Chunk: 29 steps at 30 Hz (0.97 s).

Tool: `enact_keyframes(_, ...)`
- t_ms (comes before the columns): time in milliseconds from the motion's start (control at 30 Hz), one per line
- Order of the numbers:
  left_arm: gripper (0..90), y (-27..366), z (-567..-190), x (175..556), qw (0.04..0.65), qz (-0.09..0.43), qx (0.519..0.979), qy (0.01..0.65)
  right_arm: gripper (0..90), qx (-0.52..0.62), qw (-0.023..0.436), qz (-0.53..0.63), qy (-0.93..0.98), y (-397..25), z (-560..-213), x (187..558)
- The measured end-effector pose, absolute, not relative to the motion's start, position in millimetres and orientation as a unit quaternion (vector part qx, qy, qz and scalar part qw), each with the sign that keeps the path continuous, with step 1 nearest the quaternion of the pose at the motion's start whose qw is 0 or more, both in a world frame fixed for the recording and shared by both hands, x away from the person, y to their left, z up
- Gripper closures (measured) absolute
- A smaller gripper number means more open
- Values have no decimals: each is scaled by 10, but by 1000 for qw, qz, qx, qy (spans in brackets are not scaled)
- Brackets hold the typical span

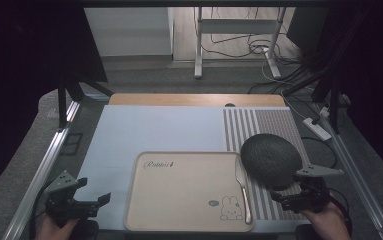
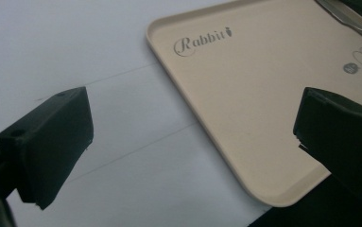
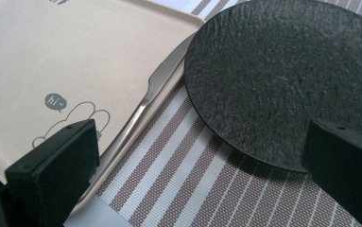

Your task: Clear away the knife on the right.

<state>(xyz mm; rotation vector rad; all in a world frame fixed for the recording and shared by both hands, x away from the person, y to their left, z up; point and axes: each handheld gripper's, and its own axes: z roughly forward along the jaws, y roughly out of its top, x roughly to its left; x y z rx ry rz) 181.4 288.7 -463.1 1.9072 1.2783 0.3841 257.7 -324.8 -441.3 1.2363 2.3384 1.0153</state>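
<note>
A black plate (image 1: 271, 160) is being approached by the right tool (image 1: 295, 196), jaws wide apart and empty, at the beige tray's (image 1: 179, 200) three o'clock. The left tool (image 1: 86, 202) is being held open, empty. Nothing is yet grasped.

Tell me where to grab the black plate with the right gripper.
Grip the black plate at its near rim, coming in low from the person's side with the right gripper. That edge looks raised off the striped mat, with a shadow beneath, so one jaw could probably slide under. The far-left edge sits close to the knife.
</note>
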Motion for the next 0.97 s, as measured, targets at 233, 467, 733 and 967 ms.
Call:
enact_keyframes(233, 4, 2870, -4631, 1827, 389, 163, 758, 497, 0, 437, 162, 359, 808, -3306, -4387, 2501)
enact_keyframes(467, 14, 2834, -4641, 1838, 382, 156, 775, 478, 0, 441, 175, 363, 802, -3357, -4362, 2411)
enact_keyframes(733, 25, 2861, -4653, 1846, 391, 143, 774, 478, 0, 448, 185, 365, 795, -3409, -4342, 2323)
enact_keyframes(967, 30, 2871, -4647, 1844, 398, 142, 770, 478, 0, 451, 189, 363, 793, -3426, -4338, 2290)
